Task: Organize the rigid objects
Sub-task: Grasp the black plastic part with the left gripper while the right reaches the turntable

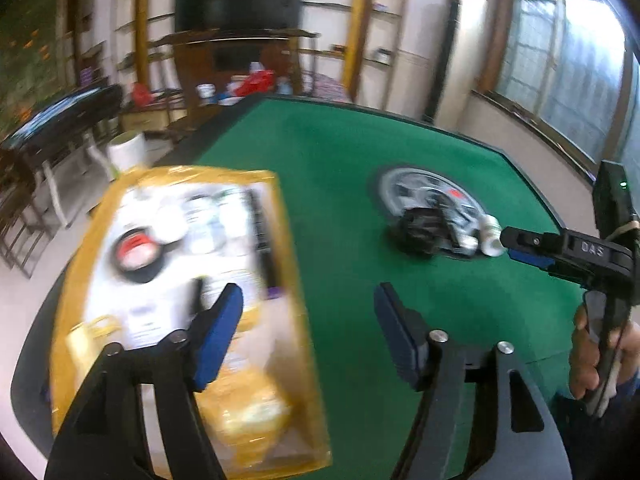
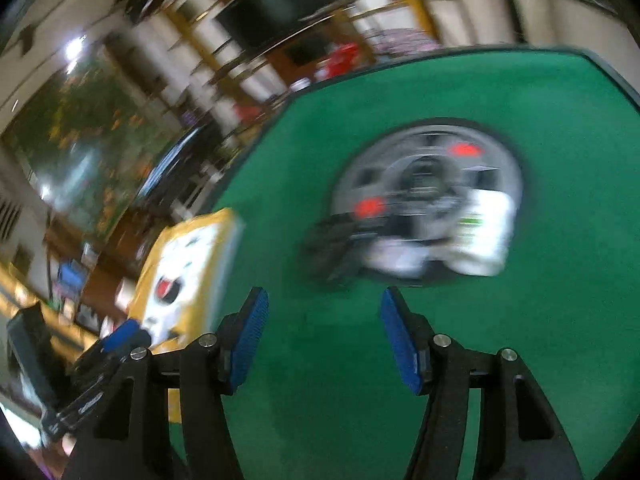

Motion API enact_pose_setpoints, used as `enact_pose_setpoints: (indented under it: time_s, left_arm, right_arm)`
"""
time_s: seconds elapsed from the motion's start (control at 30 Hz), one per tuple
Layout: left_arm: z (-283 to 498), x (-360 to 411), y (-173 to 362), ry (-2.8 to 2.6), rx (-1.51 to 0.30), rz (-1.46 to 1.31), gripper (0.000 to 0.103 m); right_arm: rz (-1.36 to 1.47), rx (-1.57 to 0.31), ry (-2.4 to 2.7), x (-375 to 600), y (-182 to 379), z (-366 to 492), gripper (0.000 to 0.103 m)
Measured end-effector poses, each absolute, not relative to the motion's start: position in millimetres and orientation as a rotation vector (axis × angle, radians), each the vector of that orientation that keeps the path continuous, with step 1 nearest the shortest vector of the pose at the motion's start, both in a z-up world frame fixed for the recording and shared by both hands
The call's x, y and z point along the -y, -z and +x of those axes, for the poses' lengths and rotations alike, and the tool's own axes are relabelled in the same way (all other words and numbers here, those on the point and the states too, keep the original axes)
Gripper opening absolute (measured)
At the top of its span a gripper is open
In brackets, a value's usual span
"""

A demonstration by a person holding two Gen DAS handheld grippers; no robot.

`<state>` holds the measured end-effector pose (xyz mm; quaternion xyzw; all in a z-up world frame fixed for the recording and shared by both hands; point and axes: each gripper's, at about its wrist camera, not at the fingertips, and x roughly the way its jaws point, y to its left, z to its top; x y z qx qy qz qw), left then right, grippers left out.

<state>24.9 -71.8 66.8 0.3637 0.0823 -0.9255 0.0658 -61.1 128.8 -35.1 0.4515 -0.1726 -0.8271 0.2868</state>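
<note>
Left gripper (image 1: 308,336) beside yellow tray (image 1: 288,240)

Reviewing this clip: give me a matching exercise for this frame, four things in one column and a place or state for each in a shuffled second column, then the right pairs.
Things
1. left gripper
2. white bottle
3. yellow tray
4. right gripper

Places or states
A. lying at the round silver centre panel's edge
B. open and empty above the bare green table
C. holds a red-and-black roll and white items
D. open, one finger over the tray

Pairs: 1-D, 2-A, 3-C, 4-B
</note>
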Motion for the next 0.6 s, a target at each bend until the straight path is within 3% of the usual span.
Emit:
enact_pose_setpoints:
  time_s: [0.17,0.43,0.6]
  left_arm:
    - [-22,34,-69,2.802,-0.207,1.2,0.075]
    - [-124,39,-54,2.623,-0.617,1.403,0.075]
    - [-174,19,-36,2.496,-0.394,1.508,0.075]
  right_arm:
    - [1.228,0.71,2.215,-174,45,-80,0.054]
    - [1.209,0.79,2.161,-176,45,-85,0.055]
    - [1.207,0.789,2.174,-181,50,-86,0.055]
